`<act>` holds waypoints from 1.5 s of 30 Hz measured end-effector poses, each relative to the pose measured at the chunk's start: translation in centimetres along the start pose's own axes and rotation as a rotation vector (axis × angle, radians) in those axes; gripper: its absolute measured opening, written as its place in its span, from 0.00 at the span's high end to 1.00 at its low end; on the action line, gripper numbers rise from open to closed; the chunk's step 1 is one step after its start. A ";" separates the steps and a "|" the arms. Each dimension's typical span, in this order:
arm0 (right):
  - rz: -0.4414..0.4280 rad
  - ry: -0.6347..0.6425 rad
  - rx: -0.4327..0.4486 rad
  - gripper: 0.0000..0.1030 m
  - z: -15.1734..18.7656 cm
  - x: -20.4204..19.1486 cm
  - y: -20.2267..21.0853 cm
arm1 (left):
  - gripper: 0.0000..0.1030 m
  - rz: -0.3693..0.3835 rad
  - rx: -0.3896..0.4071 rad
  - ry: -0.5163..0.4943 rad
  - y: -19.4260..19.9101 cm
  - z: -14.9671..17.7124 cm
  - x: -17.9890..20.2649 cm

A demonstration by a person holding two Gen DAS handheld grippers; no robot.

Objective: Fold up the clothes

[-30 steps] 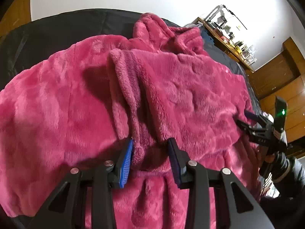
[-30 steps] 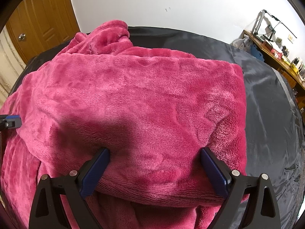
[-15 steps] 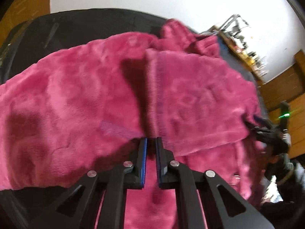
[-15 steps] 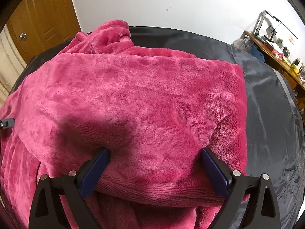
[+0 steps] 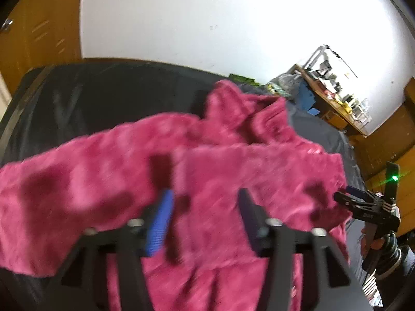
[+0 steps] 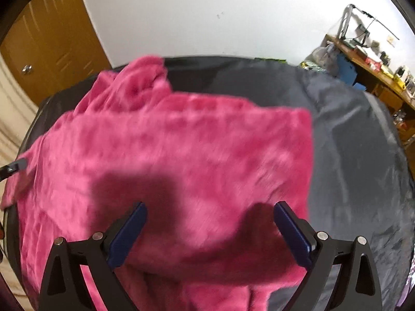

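A fluffy magenta fleece garment [image 5: 233,181] lies partly folded on a dark sheet, its hood at the far end; it also fills the right wrist view [image 6: 181,155]. My left gripper [image 5: 205,215] is open and empty, its blue-padded jaws spread above the garment's near edge. My right gripper [image 6: 210,223] is open wide and empty, raised above the folded panel's near edge. The right gripper also shows at the right of the left wrist view [image 5: 363,202]. Both views are motion-blurred.
The dark sheet [image 6: 350,155] covers the bed, bare to the right of the garment. A wooden door [image 6: 39,51] stands at the left. A cluttered desk [image 6: 376,70] stands at the back right by the white wall.
My left gripper shut half a second ago and has now opened and pulled back and up. My right gripper stayed open and lifted back off the folded panel.
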State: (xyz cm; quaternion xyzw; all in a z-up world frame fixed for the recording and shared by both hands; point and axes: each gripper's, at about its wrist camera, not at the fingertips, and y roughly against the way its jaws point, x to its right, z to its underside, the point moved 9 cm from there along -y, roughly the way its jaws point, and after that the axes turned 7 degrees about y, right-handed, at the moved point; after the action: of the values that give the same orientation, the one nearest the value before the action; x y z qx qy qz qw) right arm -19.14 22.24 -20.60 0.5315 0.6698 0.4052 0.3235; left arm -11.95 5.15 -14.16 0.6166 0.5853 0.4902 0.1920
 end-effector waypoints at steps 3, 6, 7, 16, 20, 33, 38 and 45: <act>0.005 0.018 -0.034 0.03 -0.6 0.4 -1.8 | 0.40 0.007 -0.026 -0.060 -2.8 0.5 1.4; 0.010 0.044 -0.073 0.03 -0.8 0.7 -3.7 | 0.41 -0.054 -0.089 -0.068 -6.6 1.2 0.5; 0.011 0.058 -0.089 0.03 -0.6 0.8 -4.3 | 0.41 -0.060 -0.097 -0.063 -7.2 1.4 -0.1; 0.034 0.089 -0.114 0.01 -0.1 1.1 -5.0 | 0.41 -0.106 -0.111 -0.079 -8.7 1.6 -1.1; 0.032 0.073 -0.093 0.01 0.0 0.8 -2.7 | 0.41 -0.098 -0.107 -0.051 -6.5 1.6 -1.1; 0.037 0.157 -0.096 0.01 6.7 -2.2 -1.5 | 0.37 -0.059 -0.156 -0.135 -5.3 6.7 -1.6; 0.040 0.147 -0.118 0.01 6.9 -2.2 -0.9 | 0.36 -0.081 -0.167 -0.144 -4.7 6.9 -1.9; -0.021 0.054 -0.074 0.01 10.9 -3.0 5.0 | 0.33 -0.024 -0.214 -0.122 -1.9 9.6 -0.1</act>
State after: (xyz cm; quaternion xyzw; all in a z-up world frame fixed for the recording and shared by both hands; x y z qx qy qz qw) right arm -6.85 22.05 -21.19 0.5012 0.6682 0.4405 0.3290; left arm -4.94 8.76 -20.04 0.6141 0.5243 0.5092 0.2979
